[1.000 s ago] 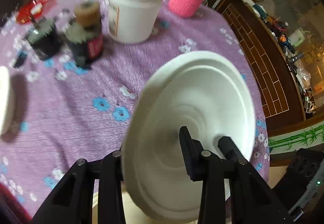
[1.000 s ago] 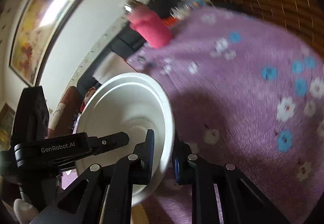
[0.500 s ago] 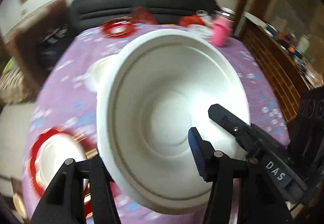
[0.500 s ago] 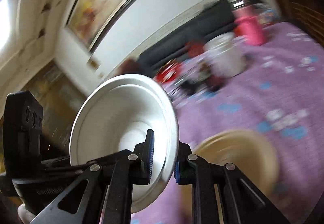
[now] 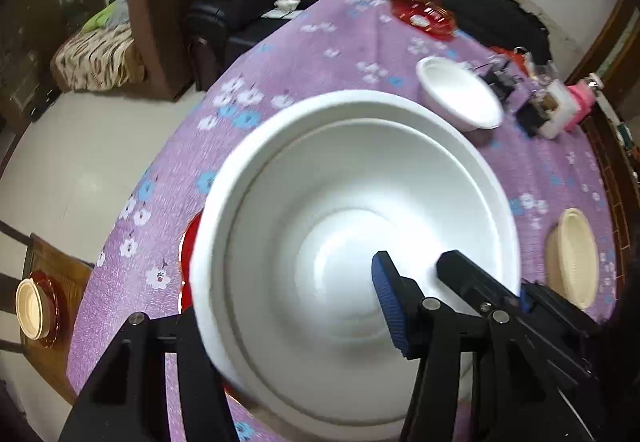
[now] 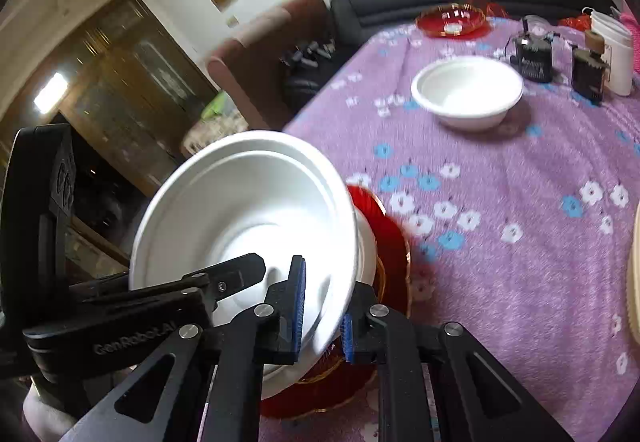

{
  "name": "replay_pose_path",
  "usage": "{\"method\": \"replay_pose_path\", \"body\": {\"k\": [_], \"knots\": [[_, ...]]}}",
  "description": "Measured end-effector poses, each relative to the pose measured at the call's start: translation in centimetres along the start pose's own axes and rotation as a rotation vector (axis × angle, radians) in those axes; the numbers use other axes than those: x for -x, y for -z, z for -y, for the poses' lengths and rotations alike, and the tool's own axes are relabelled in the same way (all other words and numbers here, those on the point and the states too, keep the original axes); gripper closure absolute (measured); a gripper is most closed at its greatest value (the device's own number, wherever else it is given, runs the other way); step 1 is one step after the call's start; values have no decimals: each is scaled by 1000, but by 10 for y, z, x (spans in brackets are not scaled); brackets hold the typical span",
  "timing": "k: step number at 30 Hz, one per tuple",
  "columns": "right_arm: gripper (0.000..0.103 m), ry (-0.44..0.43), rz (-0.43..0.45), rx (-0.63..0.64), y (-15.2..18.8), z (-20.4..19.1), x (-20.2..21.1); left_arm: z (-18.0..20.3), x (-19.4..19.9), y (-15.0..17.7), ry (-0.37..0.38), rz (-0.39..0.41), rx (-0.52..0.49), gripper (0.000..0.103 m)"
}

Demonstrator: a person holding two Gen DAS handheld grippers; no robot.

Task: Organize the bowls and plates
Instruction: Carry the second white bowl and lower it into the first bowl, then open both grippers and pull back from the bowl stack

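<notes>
Large white foam bowl point(image 6: 244, 218) pinched at rim by right gripper point(image 6: 322, 318) and left gripper point(image 5: 304, 322), above red plate point(image 6: 390, 238) on purple tablecloth point(image 6: 520, 210); uneven release risks tipping, sliding off.

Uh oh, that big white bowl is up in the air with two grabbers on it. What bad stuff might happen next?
1. Both the left gripper and right gripper pinch only the thin rim of the big white bowl. If they pull apart, it might bend or slip.
2. The bowl is tilted, so it may land crooked on the white bowl in the red plate beneath.
3. That plate sits near the table edge and might get bumped off.
</notes>
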State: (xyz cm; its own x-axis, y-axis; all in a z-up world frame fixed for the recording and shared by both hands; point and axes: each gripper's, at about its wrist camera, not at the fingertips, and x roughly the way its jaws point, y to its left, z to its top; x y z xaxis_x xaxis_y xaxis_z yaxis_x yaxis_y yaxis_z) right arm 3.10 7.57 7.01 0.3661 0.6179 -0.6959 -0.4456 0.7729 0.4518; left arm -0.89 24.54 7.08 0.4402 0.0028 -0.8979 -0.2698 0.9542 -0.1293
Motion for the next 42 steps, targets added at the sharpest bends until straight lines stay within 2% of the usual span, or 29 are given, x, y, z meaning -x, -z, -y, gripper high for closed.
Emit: {"method": "replay_pose_path", "body": {"k": [5, 11, 15, 18, 20, 22, 23, 25, 27, 30, 34, 36, 39, 42], "knots": [[88, 95, -22, 27, -1, -3, -14, 4, -10, 2, -83, 24, -61, 49], [91, 221, -8, 41, -5, -1, -13, -7, 0, -1, -61, 49, -53, 47], [91, 243, -20, 31, -7, 3, -14, -24, 13, 4, -42, 65, -7, 47], [89, 255, -27, 83, -5, -4, -19, -39, 35, 20, -11, 106, 51, 47], [86, 282, 5, 119, -3, -11, -15, -46, 54, 36, 19, 156, 84, 46], [68, 278, 46, 136, -1, -15, -5, -48, 74, 54, 43, 217, 112, 44], [53, 271, 67, 131, 2, -15, 0, -47, 84, 63, 57, 249, 121, 44], [50, 267, 171, 114, 12, -12, 23, -38, 104, 80, 69, 327, 110, 35], [40, 305, 300, 107, 26, -9, 49, -18, 120, 93, 59, 403, 60, 28], [29, 375, 446, 100, 42, -2, 79, 17, 138, 103, 16, 514, -41, 27], [27, 405, 540, 60, 51, 19, 104, 48, 149, 113, 4, 563, -93, 21], [27, 422, 568, 39, 59, 31, 109, 60, 150, 117, -26, 572, -107, 21], [27, 443, 545, 11, 65, 41, 103, 73, 150, 118, -43, 579, -96, 21], [27, 425, 536, 19, 66, 41, 102, 81, 155, 117, -63, 598, -95, 21]]}}
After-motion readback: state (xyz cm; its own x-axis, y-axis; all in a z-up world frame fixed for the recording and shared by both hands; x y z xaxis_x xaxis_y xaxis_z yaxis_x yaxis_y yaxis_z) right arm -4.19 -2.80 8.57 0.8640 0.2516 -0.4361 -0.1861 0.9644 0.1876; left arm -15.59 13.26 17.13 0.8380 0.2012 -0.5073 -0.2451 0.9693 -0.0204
